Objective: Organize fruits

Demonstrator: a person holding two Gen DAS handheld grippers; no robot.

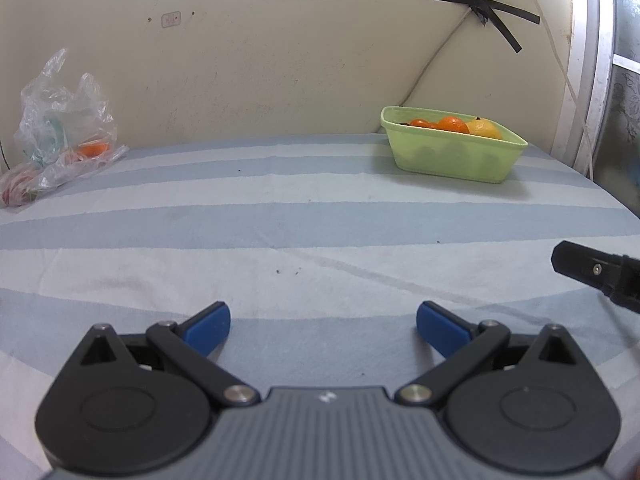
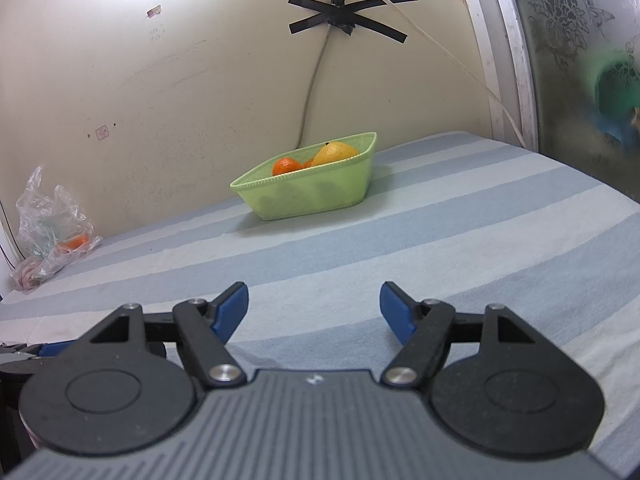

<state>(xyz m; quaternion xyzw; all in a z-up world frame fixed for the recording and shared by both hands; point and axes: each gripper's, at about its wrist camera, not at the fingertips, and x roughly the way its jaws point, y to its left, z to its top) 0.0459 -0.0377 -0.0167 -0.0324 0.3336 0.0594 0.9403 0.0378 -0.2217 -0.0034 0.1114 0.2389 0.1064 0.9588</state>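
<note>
Fruits, orange and yellow, sit in the pale green plastic basket point(image 1: 454, 151) at upper right, one orange point(image 1: 93, 148) remains in the clear plastic bag point(image 1: 64, 120) at far left, so the spread, empty left gripper point(image 1: 323, 326) and right gripper point(image 2: 314, 312) likely fetch that next.

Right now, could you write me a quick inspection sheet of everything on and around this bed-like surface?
Surface: striped blue and white cloth, a few dark specks.
Job's things: green basket near the wall, holding orange fruits and a yellow fruit.
Clutter: clear plastic bag at the wall, an orange fruit inside.
Grippers: left gripper and right gripper both with jaws apart, nothing between them.
Cables: white cord taped to the wall with black tape.
Surroundings: cream wall, patterned frosted glass.
</note>
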